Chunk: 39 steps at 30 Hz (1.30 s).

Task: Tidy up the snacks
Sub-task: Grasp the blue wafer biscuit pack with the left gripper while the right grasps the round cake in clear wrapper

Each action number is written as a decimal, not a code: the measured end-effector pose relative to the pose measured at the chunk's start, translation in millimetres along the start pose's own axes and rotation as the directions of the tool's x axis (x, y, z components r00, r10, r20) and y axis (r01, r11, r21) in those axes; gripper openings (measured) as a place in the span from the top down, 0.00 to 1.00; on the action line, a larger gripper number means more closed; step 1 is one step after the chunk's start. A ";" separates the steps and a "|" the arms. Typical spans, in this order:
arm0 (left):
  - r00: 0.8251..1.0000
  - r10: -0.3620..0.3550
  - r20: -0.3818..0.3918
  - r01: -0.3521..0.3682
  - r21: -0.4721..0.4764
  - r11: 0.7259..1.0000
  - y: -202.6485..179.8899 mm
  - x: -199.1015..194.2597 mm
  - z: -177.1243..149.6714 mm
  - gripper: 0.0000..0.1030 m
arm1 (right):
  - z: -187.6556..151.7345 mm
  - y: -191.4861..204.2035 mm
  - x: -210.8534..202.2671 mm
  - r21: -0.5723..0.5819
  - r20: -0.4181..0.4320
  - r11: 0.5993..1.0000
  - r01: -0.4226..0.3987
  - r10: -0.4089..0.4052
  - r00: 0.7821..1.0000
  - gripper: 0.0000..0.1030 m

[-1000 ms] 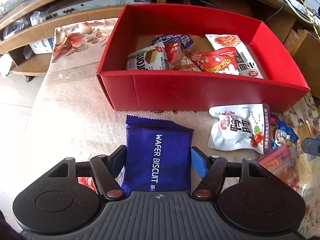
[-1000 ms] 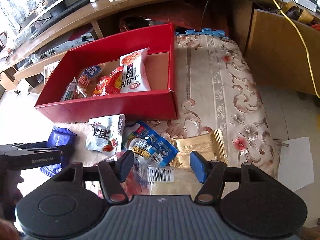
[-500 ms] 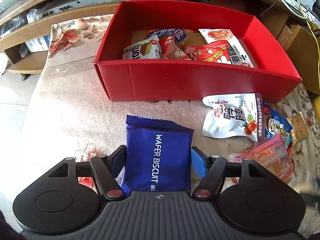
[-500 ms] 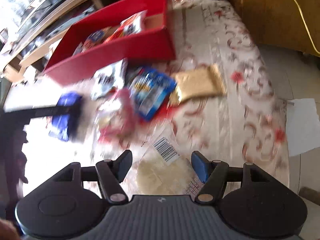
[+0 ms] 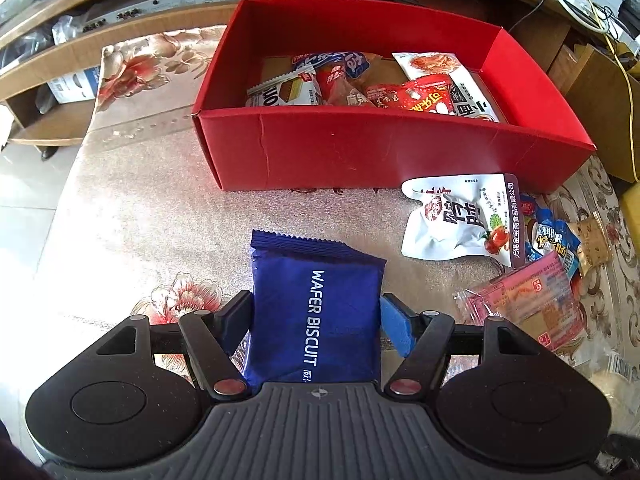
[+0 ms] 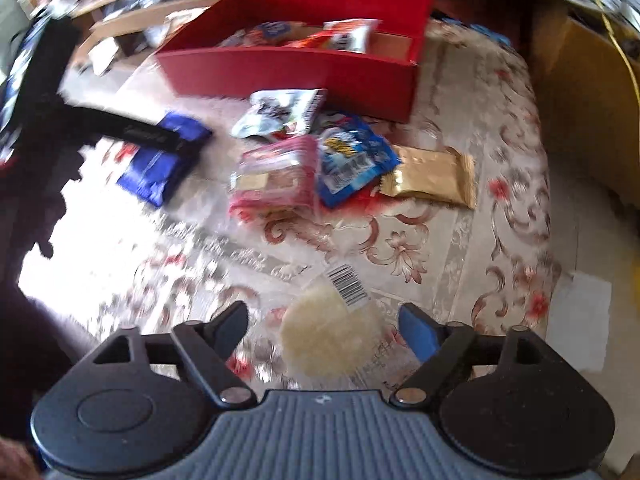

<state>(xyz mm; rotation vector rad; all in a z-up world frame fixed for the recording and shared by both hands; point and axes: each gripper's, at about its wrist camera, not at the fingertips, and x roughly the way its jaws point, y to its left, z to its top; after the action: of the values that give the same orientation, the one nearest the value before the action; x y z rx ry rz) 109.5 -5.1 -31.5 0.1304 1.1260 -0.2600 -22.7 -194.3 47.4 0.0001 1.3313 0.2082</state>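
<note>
Your left gripper had its jaws closed on the blue wafer biscuit pack, pressing it from both sides, with the pack's crimped end pointing toward the red box. That box sat on the counter, which was covered with a flowered cloth, and it already held several snack packets, among them a white one leaning toward its right end and a red one just beside it. In front of the box's near wall, toward its right corner, lay a white pouch with red print, almost touching the box. Nearer to you from that pouch lay a pink packet, with a blue-and-yellow packet just beside it and partly under it. In the right wrist view, which was blurred, a gold packet lay just right of the blue-and-yellow one, in front of the box's right corner. Your right gripper had its jaws opening, standing wide and pressing on nothing, while a clear packet with a pale round cake and a barcode label lay between them on the cloth, well apart from the box and nearer to you than the other loose snacks.
</note>
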 end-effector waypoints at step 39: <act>1.000 0.031 -0.005 -0.030 0.066 0.997 -8.8 -15.2 -44.8 0.29 | -1.5 27.4 44.0 0.101 0.048 0.995 -0.002 -0.002 0.999 0.41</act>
<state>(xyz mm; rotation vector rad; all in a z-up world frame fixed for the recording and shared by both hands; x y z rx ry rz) 61.8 -1.0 -36.7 0.2066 1.1206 -0.2699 -18.6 -161.0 7.9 0.0903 1.2930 0.1395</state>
